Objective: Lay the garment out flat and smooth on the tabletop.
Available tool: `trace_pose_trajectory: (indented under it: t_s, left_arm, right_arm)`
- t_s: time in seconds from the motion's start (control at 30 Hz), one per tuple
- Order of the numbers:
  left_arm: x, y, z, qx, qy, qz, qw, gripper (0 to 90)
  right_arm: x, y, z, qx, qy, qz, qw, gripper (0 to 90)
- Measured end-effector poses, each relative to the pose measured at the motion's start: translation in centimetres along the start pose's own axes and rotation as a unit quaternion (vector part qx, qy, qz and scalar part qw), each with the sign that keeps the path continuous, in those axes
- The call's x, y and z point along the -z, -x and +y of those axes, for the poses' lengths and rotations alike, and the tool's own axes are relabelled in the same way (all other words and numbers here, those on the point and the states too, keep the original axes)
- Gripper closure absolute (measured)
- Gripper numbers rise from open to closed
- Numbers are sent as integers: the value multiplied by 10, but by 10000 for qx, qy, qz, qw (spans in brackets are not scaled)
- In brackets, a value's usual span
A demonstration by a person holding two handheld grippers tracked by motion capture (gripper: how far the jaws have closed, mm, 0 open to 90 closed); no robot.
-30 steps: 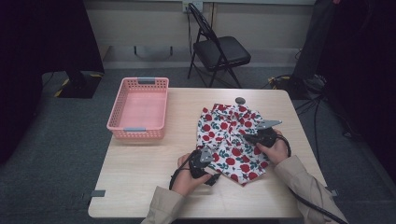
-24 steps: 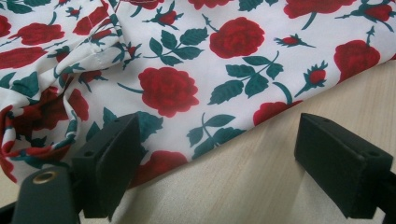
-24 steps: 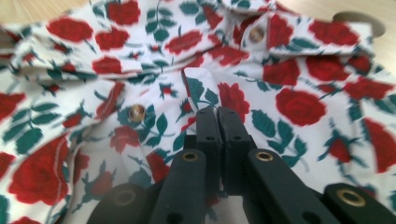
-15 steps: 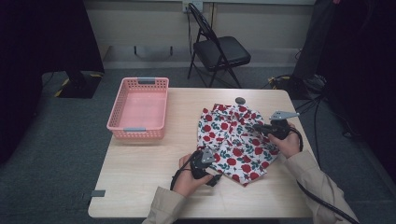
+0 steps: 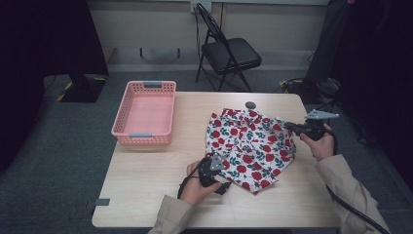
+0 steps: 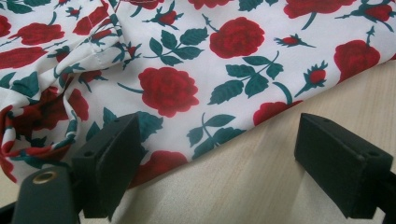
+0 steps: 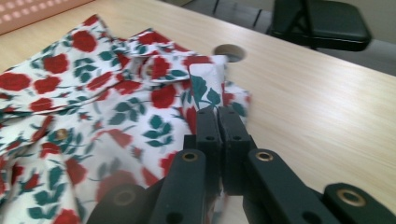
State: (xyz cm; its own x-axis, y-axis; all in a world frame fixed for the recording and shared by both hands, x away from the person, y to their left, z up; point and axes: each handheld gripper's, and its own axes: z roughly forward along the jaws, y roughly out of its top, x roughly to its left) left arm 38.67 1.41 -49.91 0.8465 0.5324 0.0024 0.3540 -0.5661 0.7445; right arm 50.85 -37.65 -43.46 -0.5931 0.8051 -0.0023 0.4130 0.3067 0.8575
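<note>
Right gripper view: right gripper [image 7: 218,116] is clamped tight on the rose-print shirt's [image 7: 93,107] edge, lifting a fold. Shirt lies at table's [image 5: 146,175] 3 o'clock side, pink basket [image 5: 143,114] at 10. Left gripper [image 6: 219,163] gapes wide w/ nothing held (hem just beside one pad). Fabric looks light, floppy, prob. slippery; grab hems or corners.
</note>
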Motion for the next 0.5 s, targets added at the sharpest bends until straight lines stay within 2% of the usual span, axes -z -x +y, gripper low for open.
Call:
trace_pose_trajectory:
  t_s: [0.17, 0.2, 0.27, 0.37, 0.5]
  left_arm:
    - [0, 0, 0, 1, 1, 0, 10000, 144]
    - [0, 0, 0, 0, 0, 1, 10000, 144]
    - [0, 0, 0, 1, 0, 0, 10000, 144]
    - [0, 0, 0, 4, 1, -4, 10000, 144]
    - [0, 0, 0, -1, -1, 0, 10000, 144]
  right_arm:
    - [20, 26, -2, -235, 124, -373, 9990, 873]
    - [24, 31, -3, -276, 172, -423, 9986, 846]
    - [31, 37, -5, -488, 236, -507, 9972, 721]
    - [37, 33, -7, -470, 251, -494, 9974, 574]
    - [35, 14, -11, -178, 160, -207, 9995, 518]
